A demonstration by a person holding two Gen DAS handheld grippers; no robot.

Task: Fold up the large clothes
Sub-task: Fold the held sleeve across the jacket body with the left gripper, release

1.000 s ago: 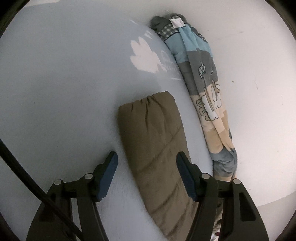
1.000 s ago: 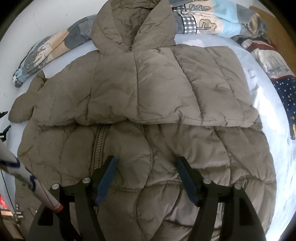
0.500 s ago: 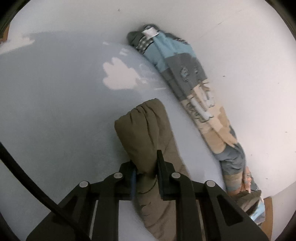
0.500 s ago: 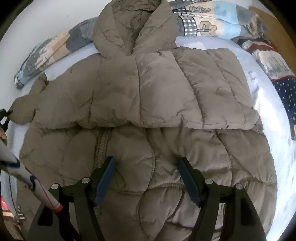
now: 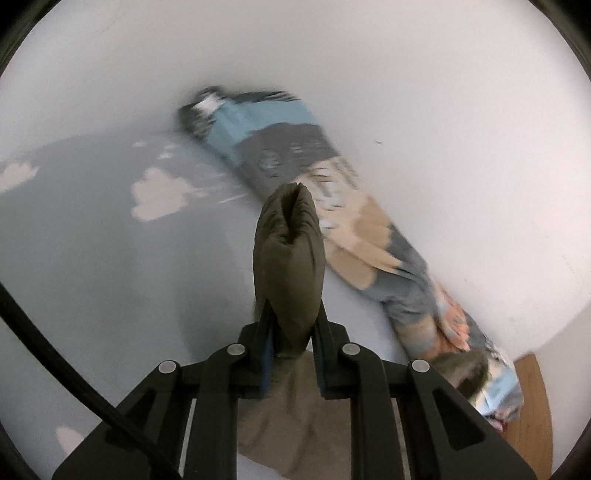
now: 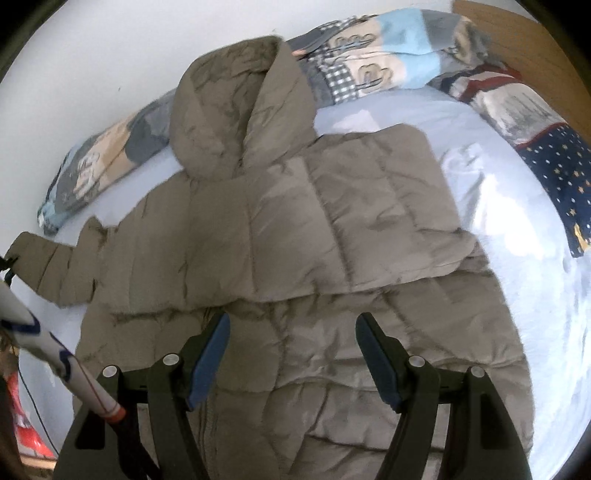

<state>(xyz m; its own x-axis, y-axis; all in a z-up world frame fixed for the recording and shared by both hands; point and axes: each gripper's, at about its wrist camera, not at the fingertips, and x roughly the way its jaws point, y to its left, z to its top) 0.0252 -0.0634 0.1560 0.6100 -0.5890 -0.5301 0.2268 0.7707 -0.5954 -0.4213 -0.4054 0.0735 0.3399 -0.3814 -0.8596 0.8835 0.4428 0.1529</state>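
Observation:
A brown quilted hooded jacket (image 6: 295, 229) lies on the light blue bed sheet (image 6: 509, 221), with one sleeve folded across its front. My left gripper (image 5: 291, 325) is shut on the cuff end of the other sleeve (image 5: 288, 254) and holds it lifted off the sheet; that sleeve shows raised at the far left in the right wrist view (image 6: 55, 269). My right gripper (image 6: 293, 350) is open and empty, hovering over the jacket's lower front.
A rolled patterned blanket (image 5: 332, 206) lies along the white wall (image 5: 406, 74), and also shows in the right wrist view (image 6: 369, 66). A navy starred blanket (image 6: 546, 155) lies at the right. A wooden headboard (image 6: 517, 33) stands behind.
My left gripper closed on the sleeve end and lifted it off the sheet. The right gripper stayed open and drew back slightly over the jacket.

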